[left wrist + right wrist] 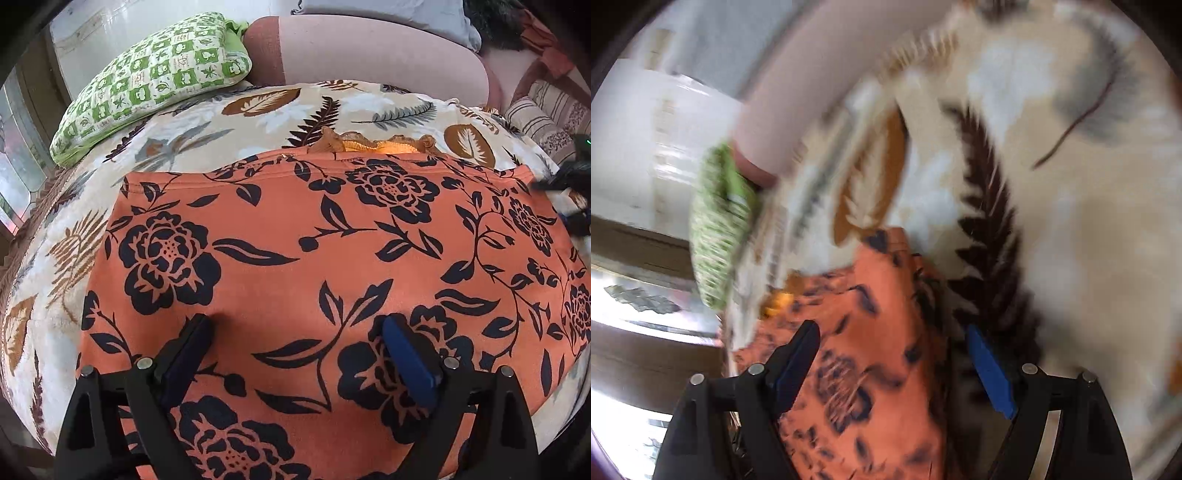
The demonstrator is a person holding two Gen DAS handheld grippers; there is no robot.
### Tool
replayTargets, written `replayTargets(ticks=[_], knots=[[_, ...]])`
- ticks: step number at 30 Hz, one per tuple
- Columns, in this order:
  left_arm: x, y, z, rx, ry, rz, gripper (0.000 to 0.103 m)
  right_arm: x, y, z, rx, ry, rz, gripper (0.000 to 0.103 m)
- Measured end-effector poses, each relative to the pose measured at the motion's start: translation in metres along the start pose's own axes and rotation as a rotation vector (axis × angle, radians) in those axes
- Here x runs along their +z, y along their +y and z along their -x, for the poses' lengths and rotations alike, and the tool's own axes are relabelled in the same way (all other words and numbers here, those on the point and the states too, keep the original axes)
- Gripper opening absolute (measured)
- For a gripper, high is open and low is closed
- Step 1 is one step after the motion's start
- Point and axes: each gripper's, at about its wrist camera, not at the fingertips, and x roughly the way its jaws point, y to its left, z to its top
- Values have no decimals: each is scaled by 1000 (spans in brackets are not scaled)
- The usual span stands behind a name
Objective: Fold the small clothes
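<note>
Two grippers work over one orange cloth (332,251), printed with black flowers, that lies spread on a leaf-patterned blanket (258,110). Your left gripper (295,350) stands wide apart just above the cloth with nothing between its blue pads; whether the tips touch the fabric cannot be told. Your right gripper (892,365) shows in a heavily blurred wrist view: its fingers straddle a raised fold at the cloth's edge (886,314), with a clear gap on the blue-pad side, so no grip shows. In the left wrist view that gripper is only a dark smear, cut off at the right rim. Behind the cloth's far edge, a crumpled orange-yellow piece (373,146) peeks out, mostly hidden. One green checked pillow (155,81) lies at the blanket's far left, one pale pink bolster (369,51) beyond it, one striped cushion (546,118) at the right. The pillow's squares carry small pictures, too small to read as writing.
</note>
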Motion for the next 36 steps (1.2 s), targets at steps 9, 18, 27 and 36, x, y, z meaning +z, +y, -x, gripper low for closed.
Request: replayTargets(ticks=[9, 18, 27, 36], knots=[[0, 2, -2, -4, -14, -1, 99, -19, 12, 13, -165, -169, 76, 68], [0, 13, 23, -56, -46, 64, 98, -162, 8, 97, 206, -283, -115, 91], [-1, 10, 52, -37, -56, 102, 98, -217, -47, 41, 295, -245, -397, 91], [1, 7, 56, -28, -38, 96, 98, -190, -36, 29, 247, -260, -410, 92]])
